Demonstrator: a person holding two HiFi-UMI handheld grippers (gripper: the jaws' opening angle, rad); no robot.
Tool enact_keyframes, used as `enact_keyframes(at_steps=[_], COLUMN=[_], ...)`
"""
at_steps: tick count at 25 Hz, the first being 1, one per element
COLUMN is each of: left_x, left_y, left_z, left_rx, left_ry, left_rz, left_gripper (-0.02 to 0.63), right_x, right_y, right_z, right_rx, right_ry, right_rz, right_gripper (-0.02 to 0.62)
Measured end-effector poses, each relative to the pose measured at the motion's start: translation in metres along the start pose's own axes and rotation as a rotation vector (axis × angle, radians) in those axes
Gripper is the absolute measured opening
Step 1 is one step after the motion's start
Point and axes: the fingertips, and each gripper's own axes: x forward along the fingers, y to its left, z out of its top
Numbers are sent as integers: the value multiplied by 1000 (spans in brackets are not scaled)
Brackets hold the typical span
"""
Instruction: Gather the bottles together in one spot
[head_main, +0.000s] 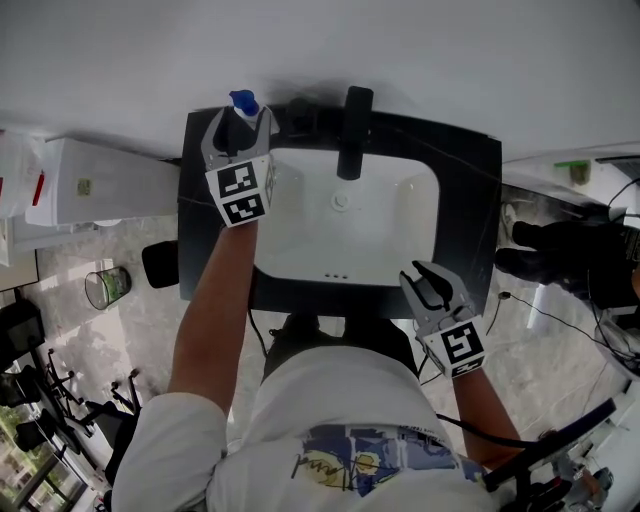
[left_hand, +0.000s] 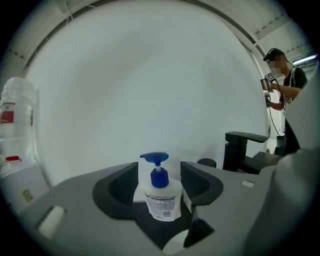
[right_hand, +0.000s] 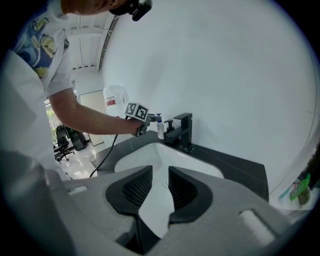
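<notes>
Pump bottle (left_hand: 161, 200): blue head and white body with a printed label are recorded. Basin (head_main: 300, 235): white. Countertop (head_main: 470, 200), tap (head_main: 352, 140): black.

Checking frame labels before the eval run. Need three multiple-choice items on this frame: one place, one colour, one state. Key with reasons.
1. Where on the black counter does the pump bottle stand?
A. Front right edge
B. Back left corner, left of the faucet
C. Back right corner

2. What colour is its pump head?
A. Red
B. Blue
C. Black

3. How is the right hand-held gripper?
A. Shut on the bottle
B. Shut on the faucet
C. Open, nothing between its jaws

Key: 1 B, the head view shows it at that corner, between the left hand-held gripper's jaws. 2 B, the left gripper view shows a blue head. 3 C, its own view shows the jaws apart, nothing gripped.
</notes>
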Motion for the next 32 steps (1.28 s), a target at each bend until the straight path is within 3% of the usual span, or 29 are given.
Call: enact_keyframes(at_steps=[5, 11, 17, 20, 29, 32], left_x=[-34, -86, -149, -182, -282, -311], left_y=[7, 16, 10, 4, -55, -66], left_z=[3, -10, -18, -31, -54, -61], left_rx=[-10, 33, 93, 126, 158, 188], left_ry=[10, 75, 109, 137, 209, 239], left_rz=[-19, -104, -268, -356, -696, -757], left_gripper=[269, 184, 4, 2, 2, 2], right_x=[1, 4, 5, 5, -9, -17], right_y=[10, 29, 56, 73, 126, 139], right_z=[6, 16, 24, 28, 37, 32], right_rx=[0, 7, 20, 24, -13, -8], right_ry=[-49, -82, -121, -140, -161, -158], right_rz=[-12, -46, -100, -134, -192, -196], right_gripper=[100, 95, 66, 0, 0, 0])
